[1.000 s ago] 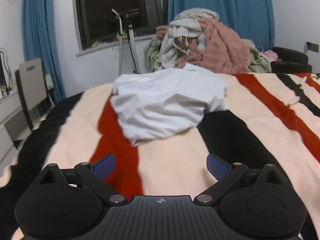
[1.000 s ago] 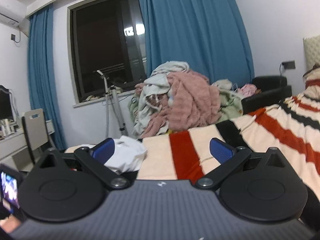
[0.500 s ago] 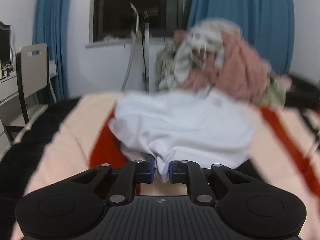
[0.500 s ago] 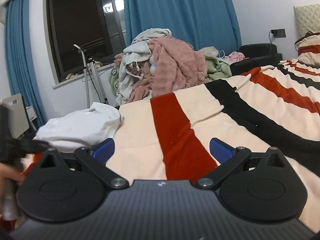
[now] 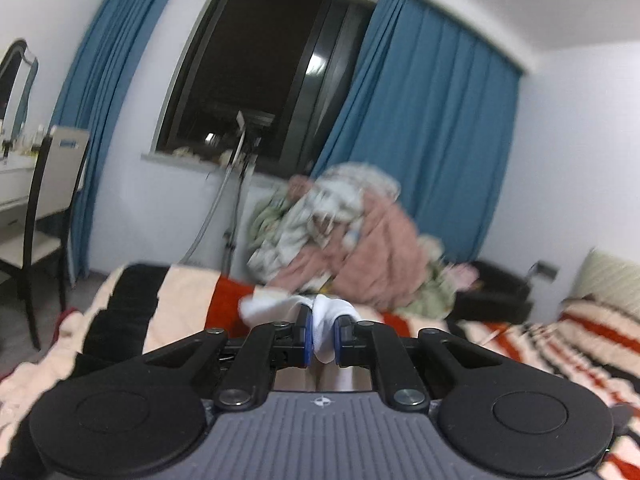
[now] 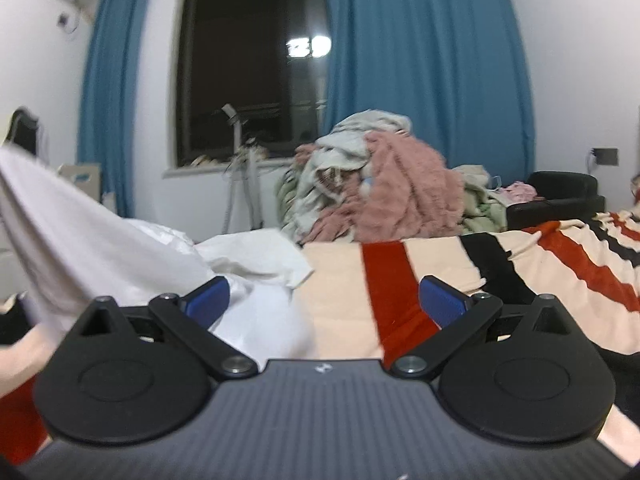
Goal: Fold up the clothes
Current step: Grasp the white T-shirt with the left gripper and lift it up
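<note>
My left gripper (image 5: 323, 336) is shut on a fold of the white garment (image 5: 325, 320), which bunches between the blue pads and hangs below them, lifted off the bed. In the right wrist view the same white garment (image 6: 120, 248) rises in a stretched sheet toward the upper left, its lower part still resting on the striped blanket (image 6: 344, 280). My right gripper (image 6: 324, 300) is open just above the blanket, its left pad beside the cloth's edge, nothing between its fingers.
A heap of pink, grey and green laundry (image 6: 376, 192) is piled at the bed's far end below the blue curtains (image 6: 424, 80). A black armchair (image 6: 560, 192) stands at the right. A chair (image 5: 48, 208) and a white desk stand left of the bed.
My left gripper went to the white garment, shut on its near edge, then rose and swung with it, pulling the cloth up off the blanket. The right gripper sank lower toward the bed, still open.
</note>
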Demonstrator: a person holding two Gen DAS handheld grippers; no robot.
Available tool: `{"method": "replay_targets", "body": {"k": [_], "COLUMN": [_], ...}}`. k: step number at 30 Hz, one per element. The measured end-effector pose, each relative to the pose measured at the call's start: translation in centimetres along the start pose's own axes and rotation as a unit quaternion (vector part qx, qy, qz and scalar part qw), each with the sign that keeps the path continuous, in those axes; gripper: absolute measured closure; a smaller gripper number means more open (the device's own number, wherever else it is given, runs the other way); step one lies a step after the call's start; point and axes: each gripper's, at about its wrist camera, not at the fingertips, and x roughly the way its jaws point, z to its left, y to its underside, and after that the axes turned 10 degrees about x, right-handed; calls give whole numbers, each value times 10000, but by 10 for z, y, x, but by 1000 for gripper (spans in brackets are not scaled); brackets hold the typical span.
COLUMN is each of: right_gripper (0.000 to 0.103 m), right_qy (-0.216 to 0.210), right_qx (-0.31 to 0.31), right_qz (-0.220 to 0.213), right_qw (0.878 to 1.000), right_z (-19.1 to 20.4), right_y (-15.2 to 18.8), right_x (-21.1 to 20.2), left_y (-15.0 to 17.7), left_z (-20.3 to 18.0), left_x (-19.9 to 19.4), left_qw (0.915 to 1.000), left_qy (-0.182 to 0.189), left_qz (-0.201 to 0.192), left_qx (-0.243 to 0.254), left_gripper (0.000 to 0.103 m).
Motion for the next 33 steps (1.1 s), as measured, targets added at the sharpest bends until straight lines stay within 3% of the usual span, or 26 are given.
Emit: {"method": "replay_targets", "body": {"k": [4,9,12,17,21,23,26,28,30,33], "right_gripper": [1,1,1,1,1,1,1,1,1,1], "right_qy": [-477,-1176,-1435,-1413,-1482,-1219,-745,-566,-569,-422], "right_qx": [103,505,327,-532,-1194,-1560,-1773,-1174,-48,998], "right_qz": [446,1304,1696,2448,3024,2995,2719,2607,2538,2487], "right_qw": [9978,9832,9745,9577,9340,9333,9429,9566,9656,9625], "right_z": [18,48,77,115,121,116,94,70,42,15], "right_y": [-18,-39,-34,-4,34,50,57,48,34,28], "right_x": [-32,-62,-68,-52,-40,-36,-28,-17,-2,26], "left_y": [-5,-6,4,38,66,79,93,102,109,119], "left_z": [5,27,47,85,116,129,140,142,143,144], "left_x": [-51,-60,-43,2,41,57,79,92,104,119], "left_qw": [9995,9998,9989,9938,9865,9821,9759,9737,9707,9663], "left_qy": [79,-92,-229,-645,-994,-1115,-1186,-1191,-1193,-1192], "left_qz": [-284,141,389,829,1251,1458,1783,1917,2069,2270], "left_qx": [-90,-98,-153,-361,-359,-425,-420,-316,-272,-219], "left_gripper": [93,92,92,91,91,91,91,91,90,87]}}
